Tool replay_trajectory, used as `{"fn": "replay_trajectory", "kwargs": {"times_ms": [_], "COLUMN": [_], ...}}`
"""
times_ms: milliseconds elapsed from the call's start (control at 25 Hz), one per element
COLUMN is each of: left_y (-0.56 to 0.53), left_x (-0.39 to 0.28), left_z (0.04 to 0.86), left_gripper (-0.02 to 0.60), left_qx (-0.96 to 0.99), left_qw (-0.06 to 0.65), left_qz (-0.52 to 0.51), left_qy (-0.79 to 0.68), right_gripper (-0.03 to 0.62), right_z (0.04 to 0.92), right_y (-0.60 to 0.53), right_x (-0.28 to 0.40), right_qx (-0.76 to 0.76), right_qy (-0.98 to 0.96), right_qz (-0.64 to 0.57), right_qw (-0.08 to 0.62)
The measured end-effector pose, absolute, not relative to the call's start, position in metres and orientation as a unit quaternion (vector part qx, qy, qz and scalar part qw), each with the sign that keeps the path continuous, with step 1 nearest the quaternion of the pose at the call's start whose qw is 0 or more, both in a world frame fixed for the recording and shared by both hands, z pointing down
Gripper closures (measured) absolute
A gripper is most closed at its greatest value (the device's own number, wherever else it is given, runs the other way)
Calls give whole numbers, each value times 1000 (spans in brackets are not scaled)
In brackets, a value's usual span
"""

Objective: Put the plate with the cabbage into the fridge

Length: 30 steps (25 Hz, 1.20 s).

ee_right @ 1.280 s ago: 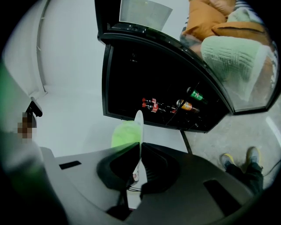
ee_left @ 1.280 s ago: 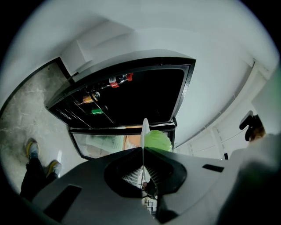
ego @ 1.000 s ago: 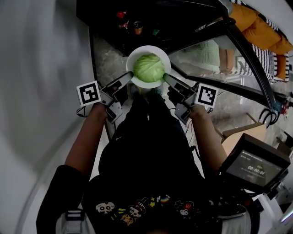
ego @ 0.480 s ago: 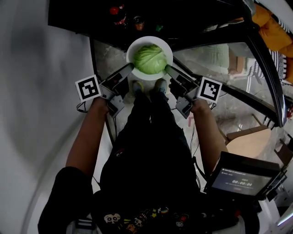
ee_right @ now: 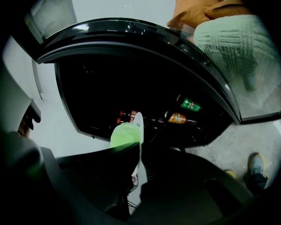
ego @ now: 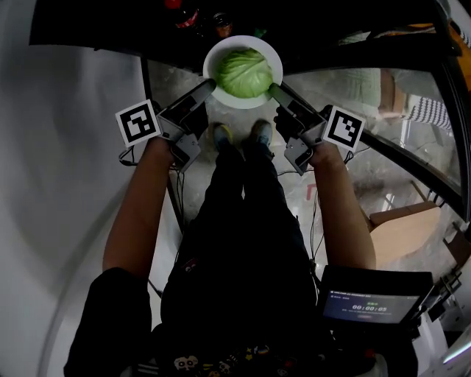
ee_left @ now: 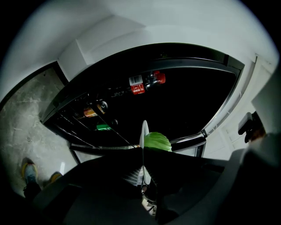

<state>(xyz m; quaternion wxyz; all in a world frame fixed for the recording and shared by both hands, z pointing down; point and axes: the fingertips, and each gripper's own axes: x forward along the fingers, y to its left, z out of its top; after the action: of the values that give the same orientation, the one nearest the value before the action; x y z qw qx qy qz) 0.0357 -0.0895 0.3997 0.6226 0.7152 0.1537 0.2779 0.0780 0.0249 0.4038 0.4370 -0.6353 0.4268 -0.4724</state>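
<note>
Head view: the plate (ego: 243, 40) bearing the cabbage (ego: 241, 72) is held at the mouth of the open fridge (ego: 110, 22), with the left gripper (ego: 207, 86) and right gripper (ego: 273, 89) at opposite rims.

Left gripper view: the jaws are clamped on the plate's edge.

Right gripper view: the jaws are likewise pinched on the rim. Bottles (ee_right: 178, 117) are seen inside the fridge.

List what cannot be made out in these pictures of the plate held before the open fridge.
- Fridge: too dark in every view to judge free shelf space.
- Bottles: labels too small and dim in the right gripper view.
- Plate: lower rim hidden behind the dark jaws in both gripper views.
</note>
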Motion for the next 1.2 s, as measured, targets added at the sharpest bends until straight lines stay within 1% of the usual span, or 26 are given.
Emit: {"fn": "replay_trajectory", "kwargs": {"times_ms": [440, 1200], "left_y": [-91, -90], "left_x": [39, 36], "left_z": [390, 392], "left_gripper": [571, 571], "left_qx": [728, 721], "left_qw": [614, 635], "left_qz": [267, 247], "left_qy": [147, 127], "right_gripper": [574, 576], "right_z": [400, 400], "right_y": [23, 25], "right_x": [76, 77], "right_qx": [-644, -651], "right_qy": [412, 387], "right_qz": [-460, -453], "right_qw": [451, 470]}}
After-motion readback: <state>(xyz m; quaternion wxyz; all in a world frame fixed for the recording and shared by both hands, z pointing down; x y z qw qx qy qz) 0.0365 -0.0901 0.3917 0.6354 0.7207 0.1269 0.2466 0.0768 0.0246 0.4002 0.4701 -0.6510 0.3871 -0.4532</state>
